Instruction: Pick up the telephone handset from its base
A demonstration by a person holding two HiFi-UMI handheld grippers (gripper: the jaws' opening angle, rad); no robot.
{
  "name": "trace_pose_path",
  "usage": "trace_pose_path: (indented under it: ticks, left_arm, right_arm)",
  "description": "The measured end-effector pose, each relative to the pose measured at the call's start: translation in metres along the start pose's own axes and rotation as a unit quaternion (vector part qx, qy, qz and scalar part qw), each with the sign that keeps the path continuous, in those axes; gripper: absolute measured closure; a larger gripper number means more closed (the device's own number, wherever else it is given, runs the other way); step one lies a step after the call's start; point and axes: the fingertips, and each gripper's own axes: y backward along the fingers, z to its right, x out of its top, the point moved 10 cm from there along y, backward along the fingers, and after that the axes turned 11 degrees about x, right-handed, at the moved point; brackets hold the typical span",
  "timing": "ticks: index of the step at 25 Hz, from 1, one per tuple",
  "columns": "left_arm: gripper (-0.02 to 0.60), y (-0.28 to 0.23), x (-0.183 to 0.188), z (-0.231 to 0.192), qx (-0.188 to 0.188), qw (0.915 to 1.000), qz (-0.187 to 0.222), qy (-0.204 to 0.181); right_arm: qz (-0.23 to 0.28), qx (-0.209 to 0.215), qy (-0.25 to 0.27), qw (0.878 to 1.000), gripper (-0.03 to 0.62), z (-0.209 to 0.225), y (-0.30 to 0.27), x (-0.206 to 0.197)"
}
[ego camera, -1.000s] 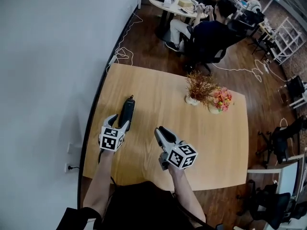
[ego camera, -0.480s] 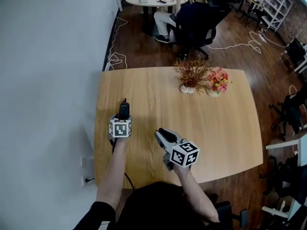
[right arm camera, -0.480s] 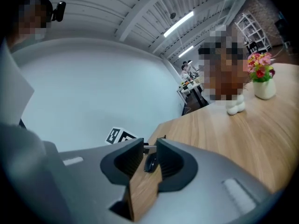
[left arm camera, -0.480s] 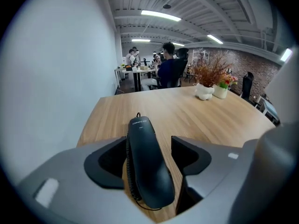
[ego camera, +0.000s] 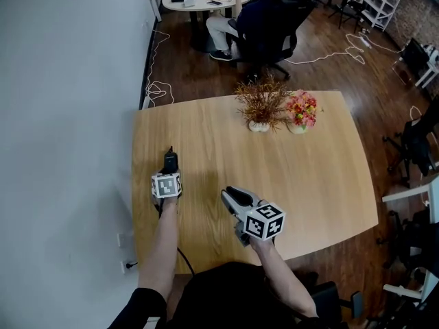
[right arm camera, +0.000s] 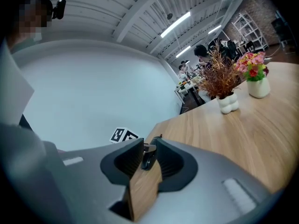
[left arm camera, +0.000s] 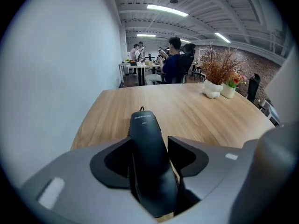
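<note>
One telephone handset (ego camera: 169, 162) and one desk (ego camera: 309, 184) are counted. Two grippers are seen: the left gripper (ego camera: 169, 173), its jaws closing with the handset between them, and the right gripper (ego camera: 232, 194). Two vases are counted: the twig vase (ego camera: 258, 125) and the flower vase (ego camera: 298, 128). One round table (ego camera: 199, 4) and one seated person (ego camera: 264, 19) are seen behind.

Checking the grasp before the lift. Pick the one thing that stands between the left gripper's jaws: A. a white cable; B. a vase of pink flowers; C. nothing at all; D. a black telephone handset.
D: the left gripper view shows the black telephone handset standing between the jaws of the left gripper, which are closing round it.
</note>
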Motion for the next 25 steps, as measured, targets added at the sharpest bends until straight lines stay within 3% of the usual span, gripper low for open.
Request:
trace_pose_path:
  ticks: [10,20,25]
  left_arm:
    - [0.353,0.010,0.005,-0.002,-0.007,0.9996,0.022,0.018]
    - [0.356,0.050,0.018,-0.019,-0.009,0.9961,0.083,0.029]
    - [0.356,0.088,0.025,-0.031,-0.022,0.9887,0.140,0.050]
  right_arm:
    - [-0.022,0.011,0.003,1.000,0.505,-0.005,-0.007,-0.003]
    - [-0.032,0.023,0.010,0.999,0.505,-0.012,-0.017,-0.004]
    - [-0.028,0.024,0.010,0.999,0.505,-0.014,-0.015,0.000]
